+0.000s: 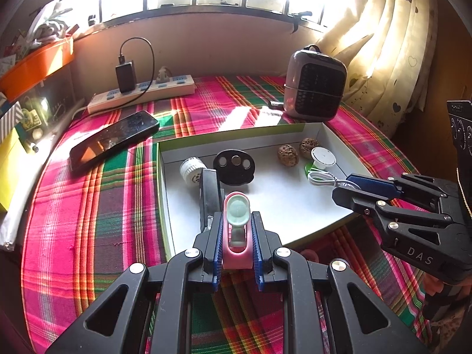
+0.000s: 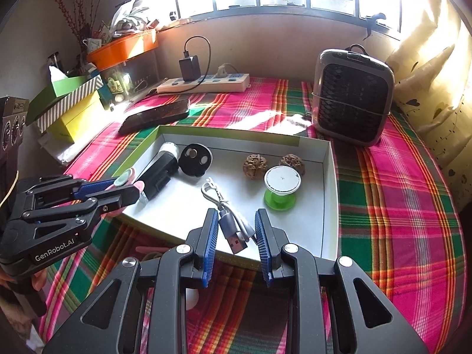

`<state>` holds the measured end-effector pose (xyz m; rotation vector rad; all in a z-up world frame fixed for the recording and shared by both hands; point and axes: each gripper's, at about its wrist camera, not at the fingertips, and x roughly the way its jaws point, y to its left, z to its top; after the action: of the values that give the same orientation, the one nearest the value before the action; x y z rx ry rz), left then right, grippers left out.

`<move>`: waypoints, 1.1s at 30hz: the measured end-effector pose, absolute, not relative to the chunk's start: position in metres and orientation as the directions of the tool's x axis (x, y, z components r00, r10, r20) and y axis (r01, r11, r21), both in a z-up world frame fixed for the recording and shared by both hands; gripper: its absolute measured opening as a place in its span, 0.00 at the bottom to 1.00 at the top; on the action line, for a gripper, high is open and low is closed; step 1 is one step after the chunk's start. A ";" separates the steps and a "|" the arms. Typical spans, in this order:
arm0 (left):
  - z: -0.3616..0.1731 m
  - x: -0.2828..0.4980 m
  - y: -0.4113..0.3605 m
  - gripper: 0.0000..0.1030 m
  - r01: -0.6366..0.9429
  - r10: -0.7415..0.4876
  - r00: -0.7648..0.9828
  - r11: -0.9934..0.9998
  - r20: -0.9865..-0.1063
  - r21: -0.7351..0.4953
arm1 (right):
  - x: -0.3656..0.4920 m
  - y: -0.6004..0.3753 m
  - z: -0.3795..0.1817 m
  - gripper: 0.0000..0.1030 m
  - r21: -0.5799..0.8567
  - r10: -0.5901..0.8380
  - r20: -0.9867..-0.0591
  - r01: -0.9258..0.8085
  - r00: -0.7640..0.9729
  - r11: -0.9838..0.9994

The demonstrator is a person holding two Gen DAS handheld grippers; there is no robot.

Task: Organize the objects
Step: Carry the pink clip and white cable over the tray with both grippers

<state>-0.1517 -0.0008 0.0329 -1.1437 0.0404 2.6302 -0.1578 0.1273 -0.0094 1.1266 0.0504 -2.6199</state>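
Observation:
A shallow white box (image 1: 295, 206) (image 2: 329, 194) lies on the plaid cloth. In it are a black disc (image 1: 234, 165) (image 2: 195, 158), two walnuts (image 1: 287, 154) (image 2: 255, 166), a green-and-white spool (image 1: 321, 157) (image 2: 280, 188), a black razor-like device (image 1: 209, 194) (image 2: 159, 174) and a white USB cable (image 1: 324, 178) (image 2: 233, 230). My left gripper (image 1: 236, 230) (image 2: 118, 185) is shut on a pink holder with a pale green cap (image 1: 237, 227), over the box's near left edge. My right gripper (image 2: 236, 236) (image 1: 351, 188) is open around the cable's USB plug.
A black phone (image 1: 112, 141) (image 2: 156, 115) lies left of the box. A white power strip with a charger (image 1: 141, 93) (image 2: 203, 84) sits at the back. A grey fan heater (image 1: 314, 88) (image 2: 352, 100) stands back right. Boxes and an orange tray (image 2: 121, 48) crowd the left.

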 end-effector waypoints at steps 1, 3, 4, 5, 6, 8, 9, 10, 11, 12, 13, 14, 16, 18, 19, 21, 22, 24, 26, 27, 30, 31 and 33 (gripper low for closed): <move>0.033 -0.153 0.000 0.15 -0.258 0.236 -0.650 -0.963 -0.723 -0.082 | -0.160 0.127 -0.010 0.26 0.081 -0.248 -0.718 0.276 -0.650 -0.958; 0.032 -0.157 0.002 0.15 -0.264 0.240 -0.648 -0.961 -0.723 -0.082 | -0.164 0.126 -0.013 0.26 0.086 -0.250 -0.725 0.276 -0.641 -0.957; 0.032 -0.158 0.003 0.15 -0.265 0.241 -0.647 -0.961 -0.723 -0.082 | -0.166 0.125 -0.014 0.26 0.084 -0.249 -0.728 0.277 -0.639 -0.957; 0.031 -0.160 0.004 0.15 -0.268 0.244 -0.645 -0.960 -0.724 -0.084 | -0.168 0.123 -0.015 0.26 0.080 -0.246 -0.731 0.278 -0.637 -0.957; 0.030 -0.161 0.005 0.15 -0.272 0.246 -0.643 -0.959 -0.725 -0.084 | -0.169 0.122 -0.016 0.26 0.076 -0.241 -0.734 0.277 -0.635 -0.958; 0.028 -0.164 0.007 0.15 -0.271 0.246 -0.638 -0.959 -0.730 -0.085 | -0.173 0.121 -0.017 0.26 0.065 -0.234 -0.738 0.278 -0.633 -0.958; 0.027 -0.166 0.008 0.15 -0.277 0.249 -0.636 -0.957 -0.730 -0.085 | -0.174 0.120 -0.019 0.26 0.054 -0.223 -0.741 0.275 -0.633 -0.960; 0.026 -0.167 0.010 0.15 -0.283 0.251 -0.632 -0.956 -0.733 -0.083 | -0.176 0.118 -0.020 0.26 0.044 -0.215 -0.743 0.274 -0.634 -0.961; 0.024 -0.169 0.011 0.15 -0.291 0.254 -0.624 -0.953 -0.739 -0.082 | -0.177 0.118 -0.021 0.26 0.039 -0.211 -0.745 0.274 -0.633 -0.961; 0.022 -0.171 0.013 0.15 -0.294 0.257 -0.617 -0.952 -0.744 -0.086 | -0.179 0.117 -0.022 0.26 0.037 -0.208 -0.749 0.273 -0.630 -0.961; 0.021 -0.172 0.013 0.15 -0.293 0.261 -0.613 -0.952 -0.746 -0.092 | -0.180 0.117 -0.023 0.26 0.033 -0.202 -0.751 0.270 -0.628 -0.962; 0.019 -0.173 0.014 0.15 -0.296 0.264 -0.608 -0.951 -0.749 -0.095 | -0.181 0.116 -0.024 0.26 0.024 -0.193 -0.754 0.268 -0.628 -0.963; 0.016 -0.176 0.015 0.15 -0.291 0.260 -0.603 -0.952 -0.754 -0.095 | -0.183 0.116 -0.025 0.26 0.008 -0.180 -0.756 0.266 -0.630 -0.964; 0.014 -0.178 0.016 0.15 -0.291 0.259 -0.600 -0.952 -0.757 -0.094 | -0.184 0.116 -0.026 0.26 -0.005 -0.168 -0.758 0.263 -0.630 -0.965; 0.013 -0.179 0.016 0.15 -0.289 0.256 -0.599 -0.953 -0.759 -0.093 | -0.185 0.117 -0.027 0.26 -0.008 -0.164 -0.759 0.261 -0.630 -0.965; 0.012 -0.181 0.017 0.16 -0.292 0.253 -0.600 -0.952 -0.759 -0.088 | -0.186 0.118 -0.028 0.26 -0.015 -0.156 -0.761 0.257 -0.630 -0.966; 0.012 -0.181 0.018 0.16 -0.291 0.248 -0.601 -0.953 -0.760 -0.082 | -0.186 0.118 -0.029 0.26 -0.020 -0.151 -0.762 0.257 -0.629 -0.966; 0.012 -0.182 0.019 0.16 -0.293 0.248 -0.600 -0.953 -0.760 -0.080 | -0.186 0.118 -0.030 0.26 -0.042 -0.132 -0.764 0.252 -0.632 -0.967; 0.011 -0.183 0.020 0.16 -0.293 0.239 -0.604 -0.954 -0.761 -0.067 | -0.186 0.118 -0.030 0.26 -0.068 -0.107 -0.758 0.242 -0.643 -0.968; 0.010 -0.183 0.021 0.16 -0.292 0.233 -0.603 -0.955 -0.763 -0.061 | -0.187 0.118 -0.030 0.26 -0.073 -0.102 -0.758 0.240 -0.644 -0.968; 0.007 -0.186 0.020 0.16 -0.287 0.241 -0.588 -0.955 -0.772 -0.080 | -0.187 0.119 -0.031 0.26 -0.088 -0.090 -0.758 0.238 -0.646 -0.967; 0.006 -0.187 0.019 0.16 -0.283 0.241 -0.586 -0.955 -0.774 -0.083 | -0.187 0.119 -0.031 0.26 -0.102 -0.078 -0.755 0.234 -0.651 -0.967; 0.006 -0.187 0.019 0.16 -0.283 0.240 -0.586 -0.956 -0.774 -0.083 | -0.188 0.119 -0.031 0.26 -0.106 -0.075 -0.755 0.233 -0.652 -0.967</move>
<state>-0.1874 0.0193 0.0063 -1.2394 0.0707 2.5619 -0.1878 0.1186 -0.0312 1.2184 0.2892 -2.6941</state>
